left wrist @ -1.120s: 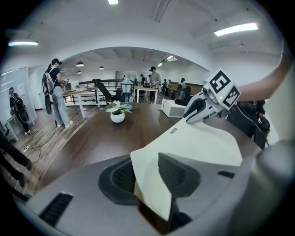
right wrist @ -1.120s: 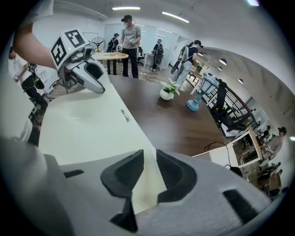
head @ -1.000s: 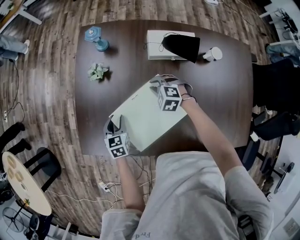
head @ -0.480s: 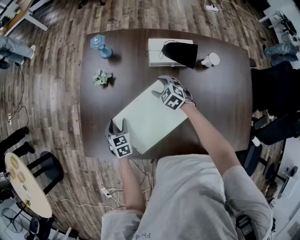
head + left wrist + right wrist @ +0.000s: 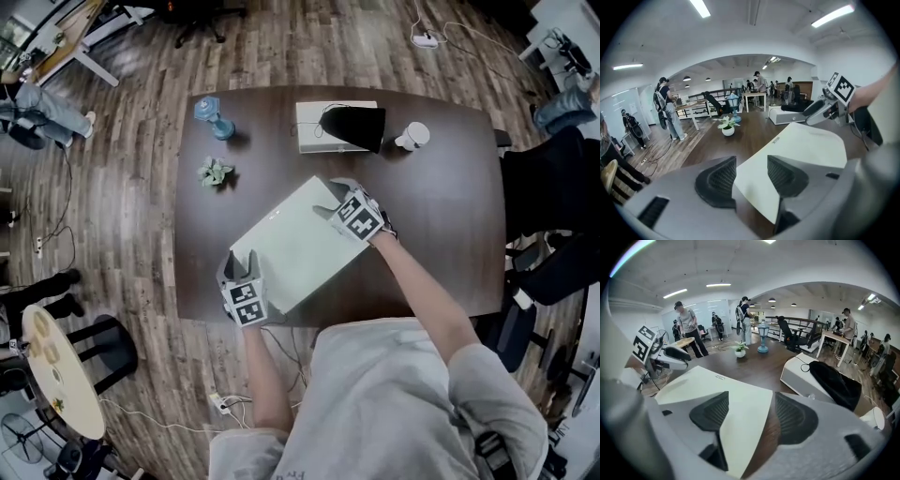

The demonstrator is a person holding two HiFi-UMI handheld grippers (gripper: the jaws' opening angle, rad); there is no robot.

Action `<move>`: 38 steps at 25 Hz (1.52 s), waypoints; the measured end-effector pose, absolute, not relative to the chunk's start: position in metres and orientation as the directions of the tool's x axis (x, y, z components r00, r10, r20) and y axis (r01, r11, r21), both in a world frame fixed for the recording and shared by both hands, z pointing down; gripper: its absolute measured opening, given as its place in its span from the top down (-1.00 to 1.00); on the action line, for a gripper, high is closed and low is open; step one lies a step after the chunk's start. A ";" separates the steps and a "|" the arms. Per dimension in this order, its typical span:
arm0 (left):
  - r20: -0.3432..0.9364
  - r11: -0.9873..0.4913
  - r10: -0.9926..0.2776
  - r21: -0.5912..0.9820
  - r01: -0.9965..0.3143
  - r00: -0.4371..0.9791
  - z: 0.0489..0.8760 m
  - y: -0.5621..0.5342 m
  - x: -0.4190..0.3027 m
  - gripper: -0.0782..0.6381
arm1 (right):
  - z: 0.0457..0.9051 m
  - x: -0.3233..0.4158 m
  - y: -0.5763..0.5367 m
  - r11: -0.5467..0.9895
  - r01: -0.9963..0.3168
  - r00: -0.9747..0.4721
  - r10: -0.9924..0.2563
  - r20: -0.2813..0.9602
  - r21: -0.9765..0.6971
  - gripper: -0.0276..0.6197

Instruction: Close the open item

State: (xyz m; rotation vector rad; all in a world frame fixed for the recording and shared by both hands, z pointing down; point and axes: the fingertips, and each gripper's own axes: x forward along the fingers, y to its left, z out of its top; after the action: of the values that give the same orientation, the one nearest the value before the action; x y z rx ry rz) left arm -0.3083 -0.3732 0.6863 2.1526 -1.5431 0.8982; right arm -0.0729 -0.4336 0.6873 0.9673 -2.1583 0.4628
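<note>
A white laptop (image 5: 291, 248) lies flat and shut on the dark wooden table (image 5: 441, 216), turned at an angle. My left gripper (image 5: 236, 266) is at its near left corner. In the left gripper view that corner of the laptop (image 5: 806, 145) sits between the jaws of the left gripper (image 5: 751, 165); they are closing, and the pads do not press on it. My right gripper (image 5: 336, 193) is at the far right corner. There the laptop (image 5: 708, 385) edge reaches between the jaws of the right gripper (image 5: 750, 401), which are opening and stand apart from it.
At the table's back stand a white box (image 5: 323, 127) with a black pouch (image 5: 361, 127) on it and a white cup (image 5: 411, 137). A small plant (image 5: 216, 172) and a blue lamp-like item (image 5: 214, 117) are at the back left. Black chairs (image 5: 553, 216) stand to the right.
Both grippers' jaws have spread wider at the laptop's corners. The right gripper has slid out toward the far right corner. The laptop stays flat on the table.
</note>
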 end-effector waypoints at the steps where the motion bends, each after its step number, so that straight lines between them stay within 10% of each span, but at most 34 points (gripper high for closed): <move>1: 0.654 -0.339 -0.727 -0.077 -0.938 0.210 0.679 -0.366 -0.305 0.22 | 0.682 -0.072 -0.428 0.661 -0.750 -0.479 -0.501 0.721 -0.039 -0.04; 38: 0.373 -0.034 -0.926 0.085 -0.996 0.063 0.537 -0.083 -0.202 0.26 | 0.549 -0.019 -0.153 0.752 -0.644 -0.746 -0.575 0.334 -0.142 0.00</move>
State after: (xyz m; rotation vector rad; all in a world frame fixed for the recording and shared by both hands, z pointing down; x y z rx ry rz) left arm -0.2018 -0.0826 0.5369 2.0278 -1.9283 0.3075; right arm -0.0191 -0.1527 0.5488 0.9529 -2.6814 0.3621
